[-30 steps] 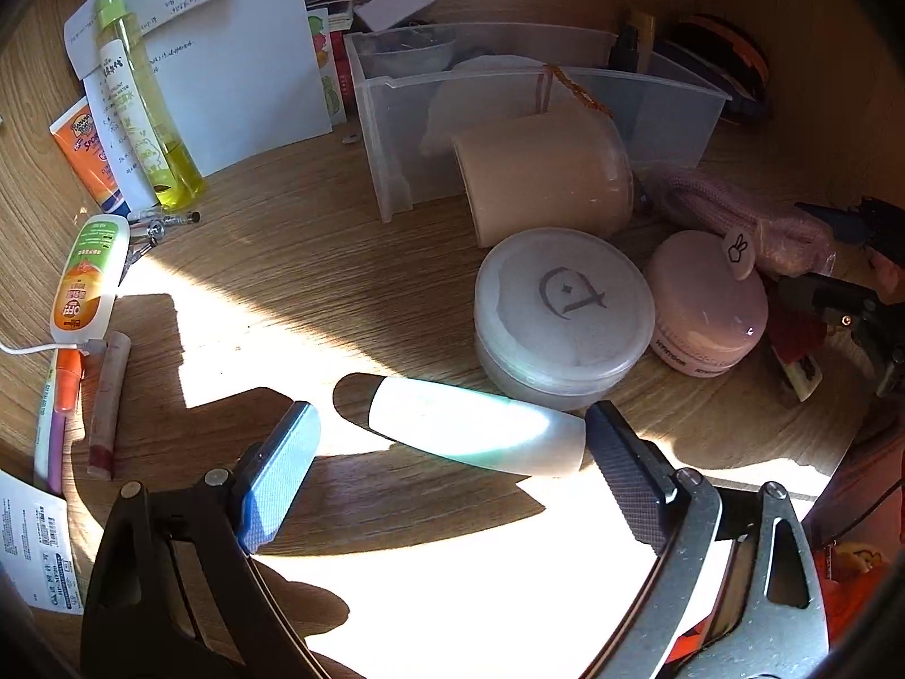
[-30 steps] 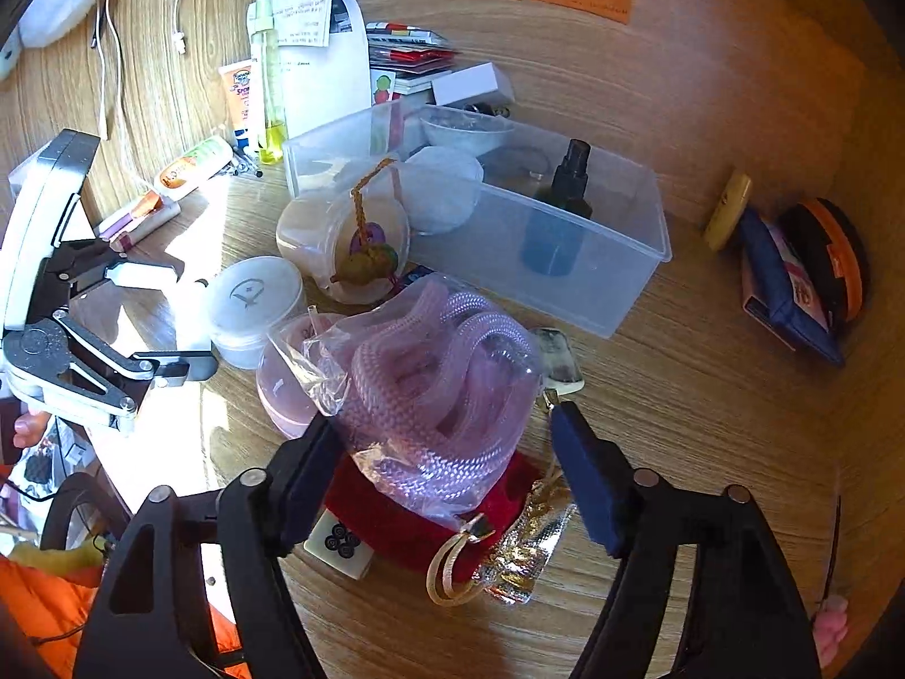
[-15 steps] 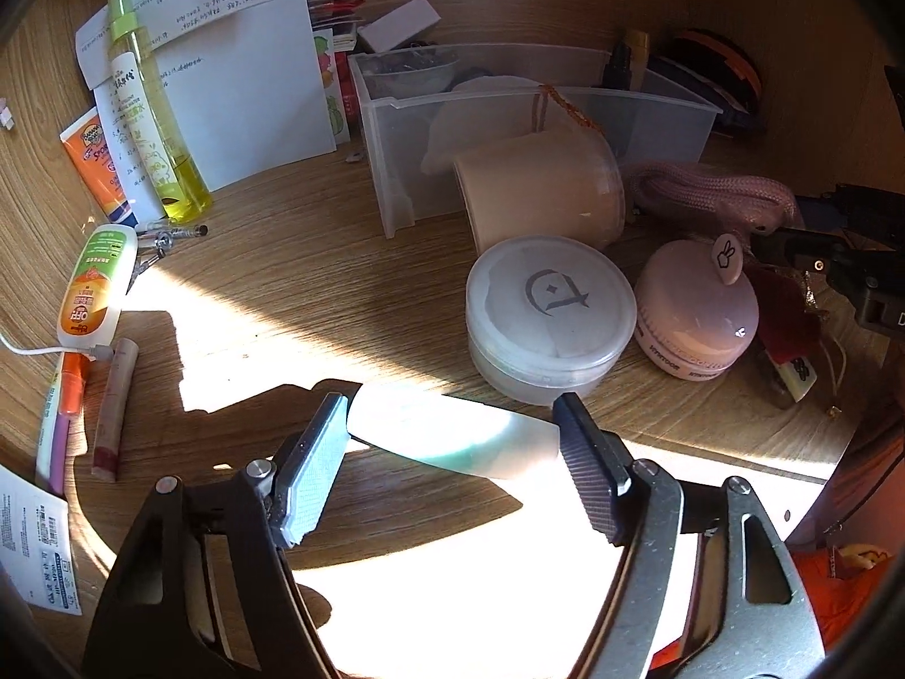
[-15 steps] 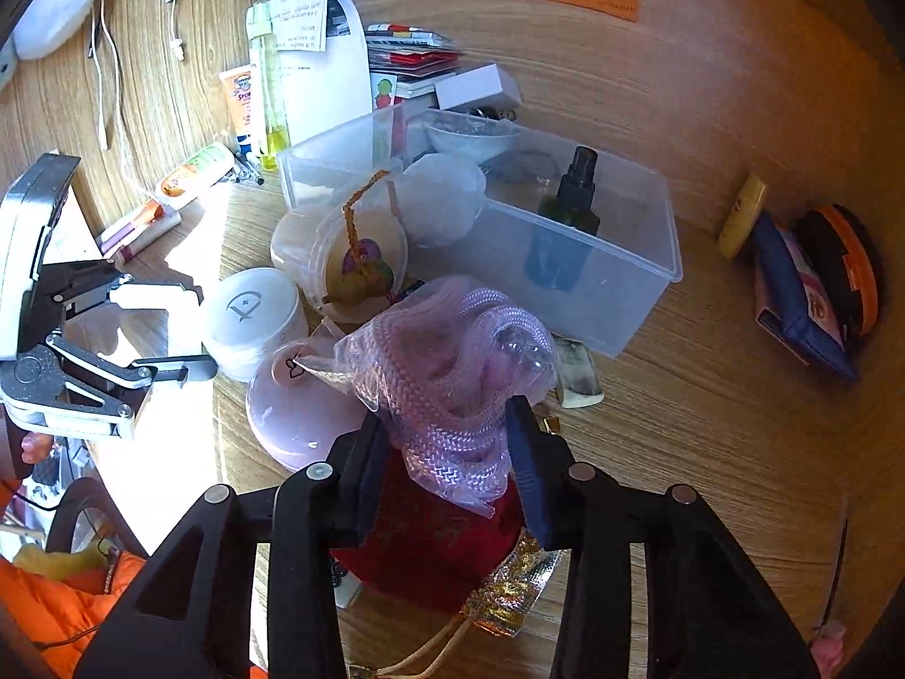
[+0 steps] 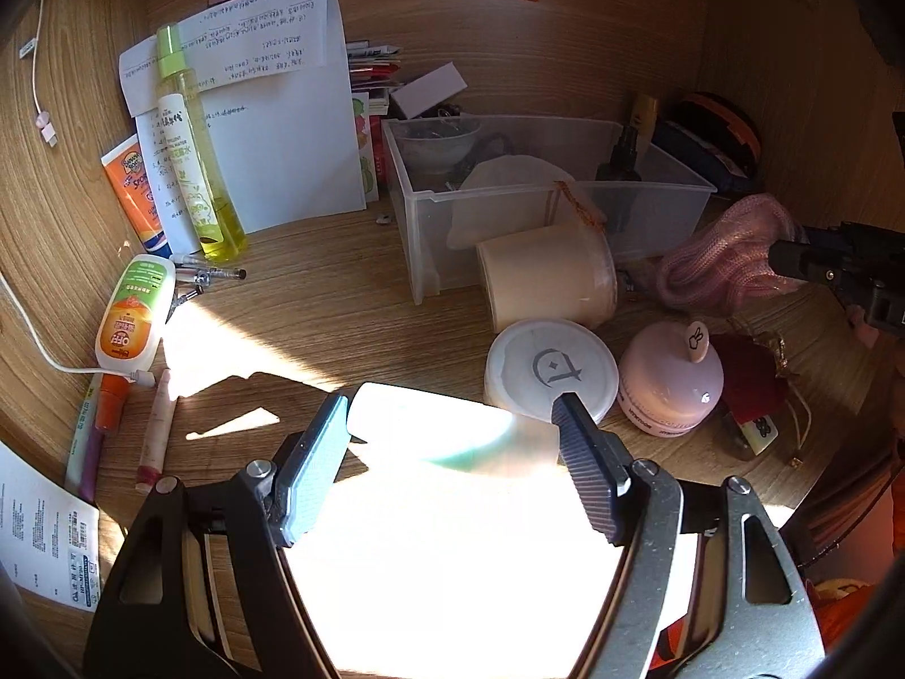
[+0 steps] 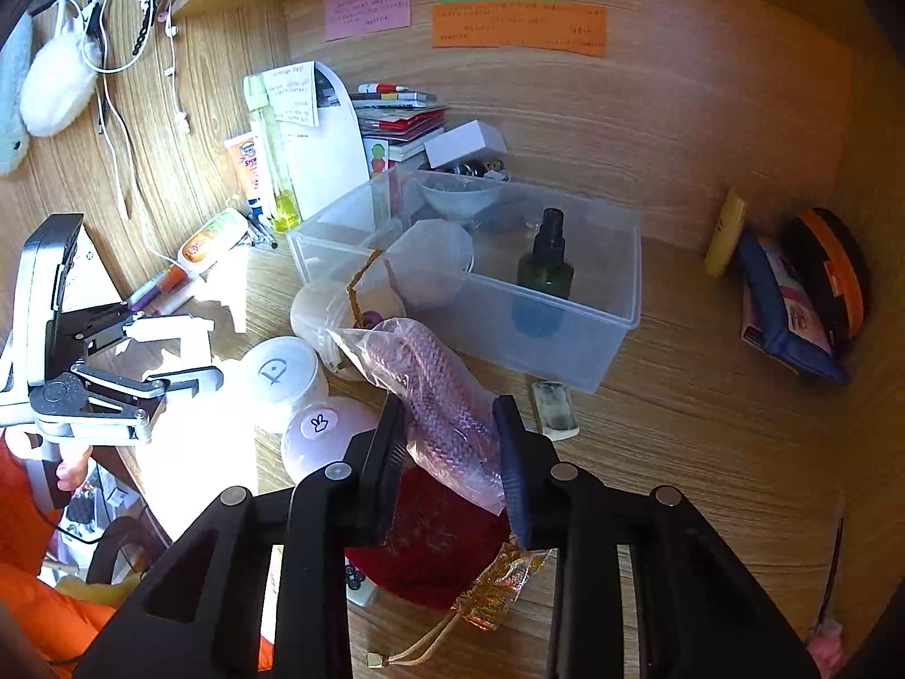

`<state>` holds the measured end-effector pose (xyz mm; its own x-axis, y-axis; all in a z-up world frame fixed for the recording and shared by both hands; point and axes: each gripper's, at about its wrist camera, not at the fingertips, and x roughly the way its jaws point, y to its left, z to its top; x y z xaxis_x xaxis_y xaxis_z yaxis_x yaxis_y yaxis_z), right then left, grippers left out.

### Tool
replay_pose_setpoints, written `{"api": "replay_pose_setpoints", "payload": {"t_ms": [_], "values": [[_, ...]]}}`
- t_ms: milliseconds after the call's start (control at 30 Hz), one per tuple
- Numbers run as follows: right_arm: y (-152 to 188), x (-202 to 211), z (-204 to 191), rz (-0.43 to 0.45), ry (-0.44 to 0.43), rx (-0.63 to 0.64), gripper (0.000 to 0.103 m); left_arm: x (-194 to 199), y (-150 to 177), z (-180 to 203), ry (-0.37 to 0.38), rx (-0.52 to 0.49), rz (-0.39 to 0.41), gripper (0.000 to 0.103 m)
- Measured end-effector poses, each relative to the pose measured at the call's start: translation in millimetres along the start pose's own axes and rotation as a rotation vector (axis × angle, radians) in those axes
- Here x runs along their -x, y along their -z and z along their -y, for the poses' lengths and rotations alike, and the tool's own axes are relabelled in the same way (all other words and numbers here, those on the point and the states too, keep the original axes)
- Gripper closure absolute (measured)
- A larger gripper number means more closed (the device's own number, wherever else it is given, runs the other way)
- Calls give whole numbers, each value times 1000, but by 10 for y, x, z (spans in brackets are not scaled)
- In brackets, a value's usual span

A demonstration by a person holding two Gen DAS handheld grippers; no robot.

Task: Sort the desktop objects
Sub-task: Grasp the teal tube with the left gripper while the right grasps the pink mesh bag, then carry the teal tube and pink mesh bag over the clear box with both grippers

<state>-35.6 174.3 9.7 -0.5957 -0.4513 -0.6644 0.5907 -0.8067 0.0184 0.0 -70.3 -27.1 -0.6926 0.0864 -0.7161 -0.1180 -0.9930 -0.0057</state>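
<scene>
The left gripper [image 5: 452,441] has its jaws closed on the white tube [image 5: 447,433] across its length, at six o'clock in its view, seemingly just off the table [image 5: 339,305]. The right gripper [image 6: 452,452] has just been closing its jaws and now pinches the bagged pink cord [image 6: 447,402], raised above the red pouch [image 6: 435,537]. Both pickups look done, so the carrying step is in hand. The clear bin [image 6: 565,339] at twelve o'clock seems the likely destination; next, each load must clear its rim before release.
</scene>
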Motion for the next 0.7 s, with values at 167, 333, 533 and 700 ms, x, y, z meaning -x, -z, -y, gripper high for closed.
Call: {"api": "replay_pose_setpoints", "payload": {"t_ms": [167,333,533,700], "values": [[-61,154,-15,39,-1,6,80,68,-100,-9,-8,6,30,30],[-127,250,13,63,13,9,80,111,-220,-7,-8,14,61,30],[-278,414,72,123,38,14,80,128,-405,9,-20,-3,100,30],[-469,552,174,188,78,-1,80,103,-626,-16,-14,-8,119,30]]}}
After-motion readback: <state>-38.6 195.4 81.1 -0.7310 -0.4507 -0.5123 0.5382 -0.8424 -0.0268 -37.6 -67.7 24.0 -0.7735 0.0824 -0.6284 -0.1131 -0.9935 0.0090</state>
